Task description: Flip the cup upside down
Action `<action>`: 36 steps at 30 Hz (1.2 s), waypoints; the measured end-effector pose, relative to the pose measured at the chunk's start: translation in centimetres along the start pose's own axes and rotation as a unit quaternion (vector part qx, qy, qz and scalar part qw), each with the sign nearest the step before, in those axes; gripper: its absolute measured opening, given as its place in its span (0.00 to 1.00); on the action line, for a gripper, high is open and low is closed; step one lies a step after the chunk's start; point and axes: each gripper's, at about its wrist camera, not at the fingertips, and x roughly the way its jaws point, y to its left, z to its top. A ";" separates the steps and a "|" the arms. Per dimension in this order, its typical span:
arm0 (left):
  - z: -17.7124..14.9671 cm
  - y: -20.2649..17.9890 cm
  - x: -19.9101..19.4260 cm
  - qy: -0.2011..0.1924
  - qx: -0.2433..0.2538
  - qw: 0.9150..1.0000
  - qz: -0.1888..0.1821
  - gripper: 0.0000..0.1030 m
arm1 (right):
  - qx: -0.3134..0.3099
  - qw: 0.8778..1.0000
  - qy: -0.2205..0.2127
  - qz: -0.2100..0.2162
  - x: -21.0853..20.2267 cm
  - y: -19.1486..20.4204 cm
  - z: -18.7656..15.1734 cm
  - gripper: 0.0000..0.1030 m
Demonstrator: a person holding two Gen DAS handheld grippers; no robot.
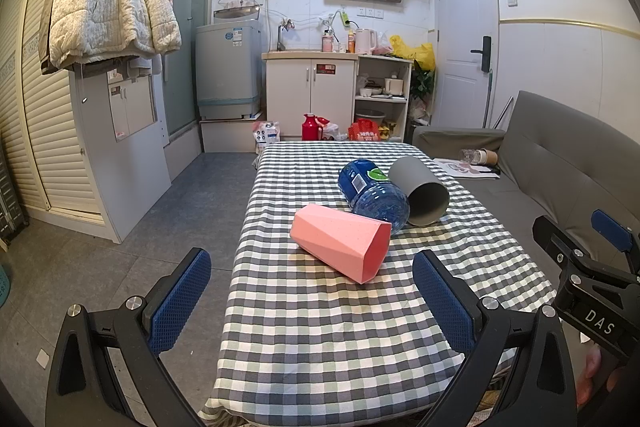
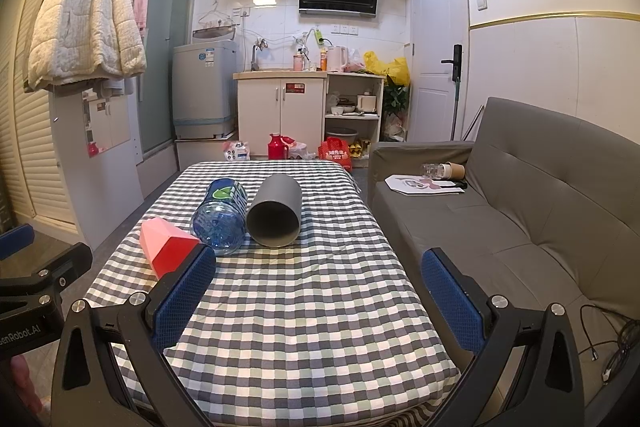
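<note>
A pink faceted cup (image 1: 340,242) lies on its side on the checkered table (image 1: 320,327), its open end toward me; it also shows in the right wrist view (image 2: 168,243). A grey cup (image 1: 420,190) lies on its side behind it, also seen from the right (image 2: 276,211). A blue water bottle (image 1: 372,193) lies between them, shown too in the right wrist view (image 2: 222,215). My left gripper (image 1: 312,301) is open and empty, short of the pink cup. My right gripper (image 2: 320,297) is open and empty above the table's near half.
A grey sofa (image 2: 520,211) stands right of the table with papers and a bottle on it. Floor lies to the left. Kitchen cabinets (image 1: 312,87) and a washing machine stand at the back. The right gripper's body shows in the left wrist view (image 1: 592,279).
</note>
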 end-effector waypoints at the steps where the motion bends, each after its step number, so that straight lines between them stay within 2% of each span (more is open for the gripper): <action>1: 0.0 0.0 0.0 0.000 0.000 1.000 0.000 1.00 | 0.000 1.000 0.000 0.000 0.0 0.0 0.0 1.00; 31: 0.0 -0.1 -0.2 0.002 0.000 1.000 0.000 1.00 | 0.000 1.000 0.002 0.001 0.1 0.1 0.0 1.00; 32: -0.2 0.8 0.1 0.002 -0.002 1.000 0.001 1.00 | -0.001 1.000 0.002 0.001 0.1 0.1 0.0 1.00; 36: -0.3 0.8 0.2 0.005 -0.004 1.000 0.003 1.00 | -0.006 1.000 0.002 0.002 0.3 1.1 -0.2 1.00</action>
